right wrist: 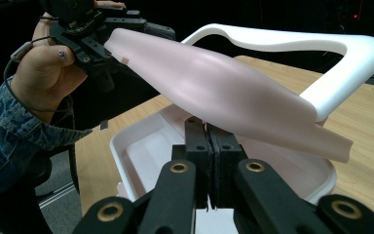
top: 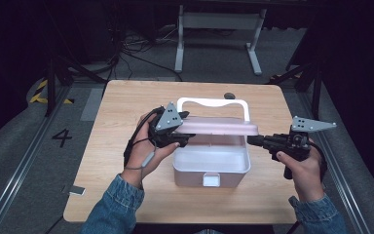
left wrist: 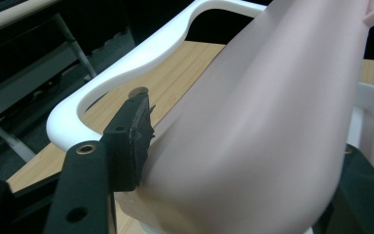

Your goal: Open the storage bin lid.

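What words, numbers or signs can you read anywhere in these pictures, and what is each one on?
"4": a dark numeral on the grey floor, left of the table.
Nothing else reads: the white box, its pink lid and handle carry no text, nor do the grippers.

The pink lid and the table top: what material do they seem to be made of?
The pink lid looks like thin matte plastic: its surface has a soft sheen and its edge curves smoothly. The table top looks like light wood or wood laminate: fine grain lines show.
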Action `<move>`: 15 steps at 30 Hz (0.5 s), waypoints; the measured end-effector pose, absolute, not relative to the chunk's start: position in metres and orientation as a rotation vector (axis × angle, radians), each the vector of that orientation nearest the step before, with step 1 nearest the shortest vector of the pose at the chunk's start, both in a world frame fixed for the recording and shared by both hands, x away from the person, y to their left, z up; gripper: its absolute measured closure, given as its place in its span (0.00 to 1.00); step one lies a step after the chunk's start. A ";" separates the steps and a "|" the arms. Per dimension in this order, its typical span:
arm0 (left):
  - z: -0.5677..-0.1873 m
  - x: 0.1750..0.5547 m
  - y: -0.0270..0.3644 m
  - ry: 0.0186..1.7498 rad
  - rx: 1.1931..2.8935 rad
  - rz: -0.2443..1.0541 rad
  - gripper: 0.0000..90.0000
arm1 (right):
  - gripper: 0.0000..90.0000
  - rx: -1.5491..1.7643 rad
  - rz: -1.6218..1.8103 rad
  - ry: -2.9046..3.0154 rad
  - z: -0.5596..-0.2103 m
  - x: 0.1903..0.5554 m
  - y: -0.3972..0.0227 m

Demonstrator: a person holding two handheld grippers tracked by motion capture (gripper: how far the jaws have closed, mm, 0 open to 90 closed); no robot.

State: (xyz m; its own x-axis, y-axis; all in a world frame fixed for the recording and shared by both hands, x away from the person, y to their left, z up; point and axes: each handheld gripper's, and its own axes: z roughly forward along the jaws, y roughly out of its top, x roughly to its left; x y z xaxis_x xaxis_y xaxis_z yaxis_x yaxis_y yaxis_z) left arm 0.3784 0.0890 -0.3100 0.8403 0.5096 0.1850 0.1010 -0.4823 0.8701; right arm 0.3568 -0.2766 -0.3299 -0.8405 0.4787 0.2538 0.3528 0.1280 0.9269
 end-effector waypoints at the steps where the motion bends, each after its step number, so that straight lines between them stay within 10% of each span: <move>1: -0.310 0.378 0.089 0.448 2.039 0.526 0.47 | 0.99 0.844 1.822 2.278 -0.330 0.357 -0.277; 15: -0.301 0.392 0.097 0.480 2.005 0.438 0.51 | 0.87 0.816 1.783 2.295 -0.322 0.351 -0.286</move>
State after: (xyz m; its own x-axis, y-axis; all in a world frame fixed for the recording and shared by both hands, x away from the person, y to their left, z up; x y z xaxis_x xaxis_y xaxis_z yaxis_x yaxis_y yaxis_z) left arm 0.3916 0.0967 -0.3013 0.8563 0.5062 0.1029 0.1489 -0.4327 0.8891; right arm 0.3506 -0.2860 -0.3221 -0.8469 0.4818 0.2248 0.3371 0.1596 0.9278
